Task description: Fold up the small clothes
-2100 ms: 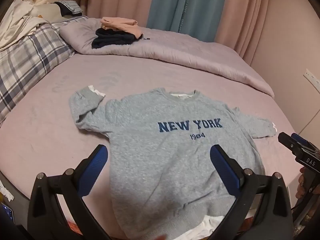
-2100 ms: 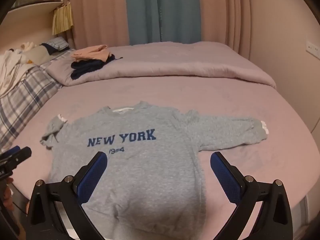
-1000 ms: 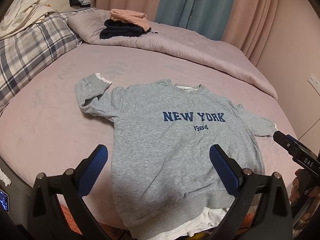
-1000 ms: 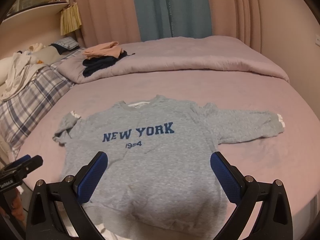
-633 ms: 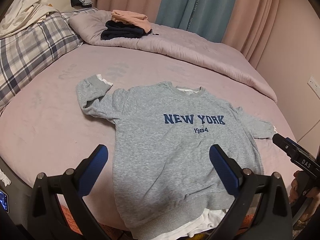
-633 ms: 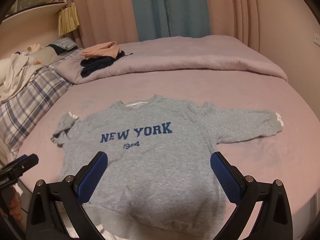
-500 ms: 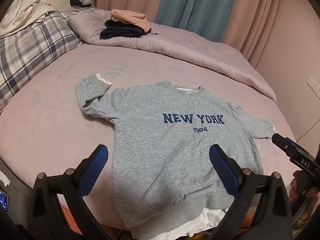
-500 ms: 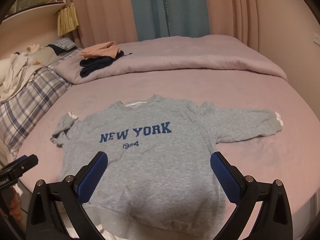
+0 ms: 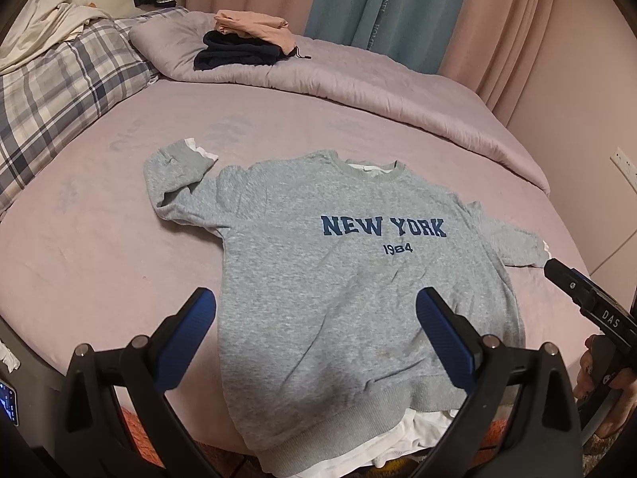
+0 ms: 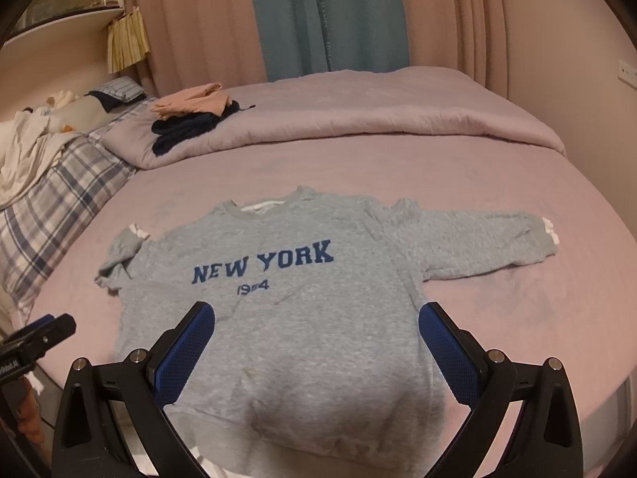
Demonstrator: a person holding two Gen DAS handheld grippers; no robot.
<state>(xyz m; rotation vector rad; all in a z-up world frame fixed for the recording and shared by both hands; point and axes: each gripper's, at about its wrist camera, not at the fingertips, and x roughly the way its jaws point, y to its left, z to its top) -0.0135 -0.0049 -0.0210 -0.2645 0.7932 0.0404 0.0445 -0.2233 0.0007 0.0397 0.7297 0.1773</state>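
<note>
A grey sweatshirt (image 9: 338, 279) with "NEW YORK 1984" in blue lies flat, front up, on the pink bed; it also shows in the right wrist view (image 10: 298, 298). Its left sleeve is bent near the body, its right sleeve (image 10: 485, 243) stretches out sideways. A white inner layer shows at the hem (image 9: 398, 438). My left gripper (image 9: 316, 304) is open and empty above the lower body of the sweatshirt. My right gripper (image 10: 316, 318) is open and empty above the hem area. Each gripper shows at the edge of the other's view.
A folded lilac duvet (image 9: 378, 79) lies across the far side of the bed with a stack of folded dark and peach clothes (image 9: 243, 42) on it. Plaid bedding (image 9: 59, 83) lies at the left. Curtains and a wall stand behind.
Both grippers have barely moved in the last second; before that they drew back and rose a little. The sweatshirt has not moved.
</note>
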